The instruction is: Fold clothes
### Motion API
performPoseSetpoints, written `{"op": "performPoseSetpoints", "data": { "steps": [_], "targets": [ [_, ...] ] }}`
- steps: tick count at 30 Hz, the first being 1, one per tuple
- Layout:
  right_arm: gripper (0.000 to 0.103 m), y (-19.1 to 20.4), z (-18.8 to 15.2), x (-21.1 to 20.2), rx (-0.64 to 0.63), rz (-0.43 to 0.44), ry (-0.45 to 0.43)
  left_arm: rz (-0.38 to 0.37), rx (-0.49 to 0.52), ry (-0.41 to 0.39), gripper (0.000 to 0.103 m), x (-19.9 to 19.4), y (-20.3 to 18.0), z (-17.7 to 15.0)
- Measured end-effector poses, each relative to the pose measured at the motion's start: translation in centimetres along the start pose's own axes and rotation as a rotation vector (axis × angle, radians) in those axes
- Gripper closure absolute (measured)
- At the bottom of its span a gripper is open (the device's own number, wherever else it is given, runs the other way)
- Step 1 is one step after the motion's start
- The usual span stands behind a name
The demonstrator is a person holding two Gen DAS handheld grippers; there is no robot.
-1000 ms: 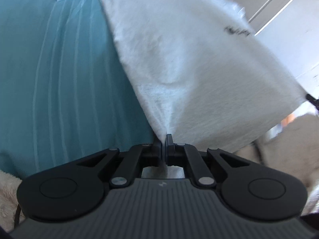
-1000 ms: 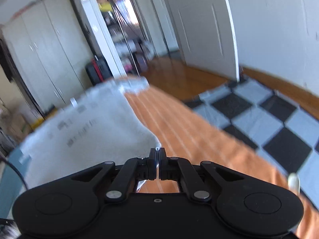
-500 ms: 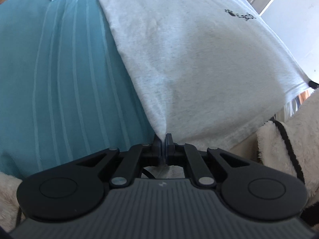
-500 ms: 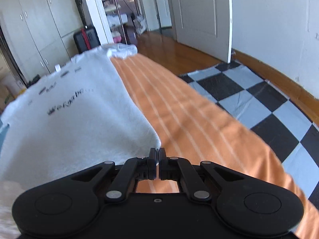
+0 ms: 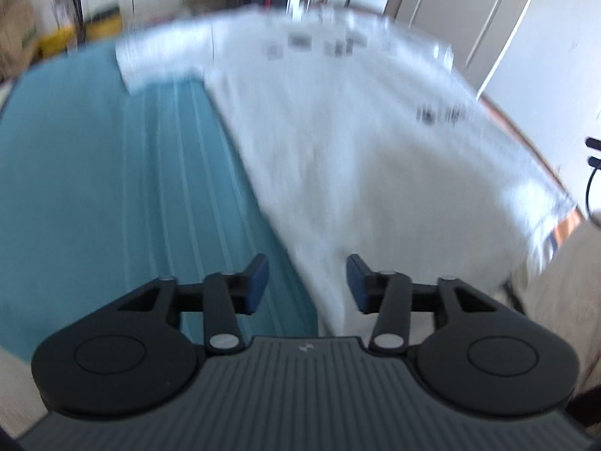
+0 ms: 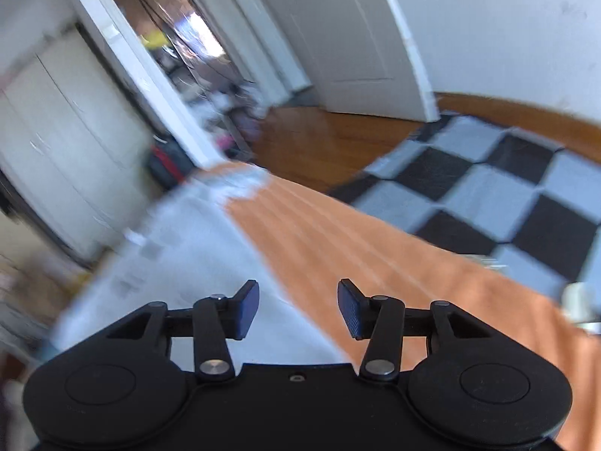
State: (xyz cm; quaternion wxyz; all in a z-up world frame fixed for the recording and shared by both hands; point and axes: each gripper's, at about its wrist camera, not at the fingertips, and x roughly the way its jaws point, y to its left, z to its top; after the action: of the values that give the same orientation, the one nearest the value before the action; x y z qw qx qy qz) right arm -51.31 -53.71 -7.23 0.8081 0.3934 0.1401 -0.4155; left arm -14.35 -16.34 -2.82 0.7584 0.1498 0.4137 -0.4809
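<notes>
Shirt point(image 5: 338, 143) flat on bed point(image 5: 94, 188), rug point(image 6: 488, 195) right.

Lighting: bright daylight, both views; strongest source a glaring, blown-out patch in the doorway point(image 6: 199, 37) of the right wrist view. Soft shadow across the near half of the white T-shirt point(image 5: 338, 143). 
Blur: heavy motion smear over the shirt, its print unreadable, and over the teal bedspread point(image 5: 112, 188); cupboards point(image 6: 64, 143) streaked. 
Sharp: only the black claw bodies in the foreground. 
Distortion: fisheye bowing of walls and checkered rug point(image 6: 488, 195); dark vignette at corners.
</notes>
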Motion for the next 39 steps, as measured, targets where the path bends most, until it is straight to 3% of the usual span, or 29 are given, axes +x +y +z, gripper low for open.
{"op": "performPoseSetpoints", "data": {
  "steps": [3, 7, 9, 13, 17, 20, 23, 26, 29, 31, 35, 36, 37, 38, 39],
  "targets": [
    [0.046, 4.4, 2.6, 2.9, -0.046, 0.065, 0.079, 0.019, 0.039, -0.041, 0.055, 0.5, -0.8, 3.2],
    [0.046, 11.4, 5.4, 9.1, -0.111, 0.119, 0.167, -0.009, 0.113, -0.060, 0.055, 3.7, -4.2, 9.4],
    [0.046, 13.7, 7.0, 12.1, -0.044, 0.138, 0.186, -0.005, 0.186, -0.082, 0.053, 5.6, -6.3, 12.4],
    [0.046, 15.9, 8.5, 15.9, 0.126, 0.316, 0.185, -0.020, 0.249, -0.094, 0.046, 9.8, -10.0, 17.4],
    [0.043, 15.0, 7.9, 19.7, 0.120, 0.284, 0.157, -0.057, 0.298, -0.121, 0.037, 13.3, -12.7, 20.7],
    [0.043, 11.1, 6.5, 22.9, 0.184, 0.168, 0.148, -0.067, 0.334, -0.155, 0.030, 16.6, -14.2, 22.7],
    [0.043, 9.0, 5.8, 24.5, 0.120, 0.075, 0.124, -0.095, 0.319, -0.159, 0.030, 20.6, -15.0, 24.5],
    [0.043, 7.2, 7.1, 26.2, 0.100, 0.057, 0.070, -0.142, 0.298, -0.155, 0.031, 24.7, -15.8, 26.5],
    [0.043, 4.9, 7.7, 30.0, 0.293, 0.121, 0.114, -0.157, 0.307, -0.138, 0.039, 28.5, -16.9, 29.0],
    [0.043, 4.5, 7.6, 33.1, 0.349, 0.121, 0.152, -0.157, 0.296, -0.107, 0.039, 30.8, -17.4, 30.6],
    [0.043, 5.5, 8.6, 38.0, 0.260, 0.065, 0.136, -0.160, 0.307, -0.123, 0.039, 33.8, -17.7, 33.1],
    [0.048, 5.8, 9.1, 38.8, 0.223, 0.067, 0.122, -0.153, 0.312, -0.126, 0.039, 34.4, -17.8, 33.6],
    [0.060, 6.2, 9.7, 39.5, 0.177, 0.054, 0.110, -0.147, 0.317, -0.130, 0.039, 35.1, -17.9, 34.1],
    [0.083, 6.5, 10.2, 40.0, 0.121, 0.025, 0.102, -0.139, 0.320, -0.131, 0.039, 35.7, -18.0, 34.6],
    [0.087, 6.7, 10.6, 40.1, 0.089, 0.014, 0.087, -0.135, 0.322, -0.127, 0.039, 36.4, -17.9, 35.0]
  ]
}}
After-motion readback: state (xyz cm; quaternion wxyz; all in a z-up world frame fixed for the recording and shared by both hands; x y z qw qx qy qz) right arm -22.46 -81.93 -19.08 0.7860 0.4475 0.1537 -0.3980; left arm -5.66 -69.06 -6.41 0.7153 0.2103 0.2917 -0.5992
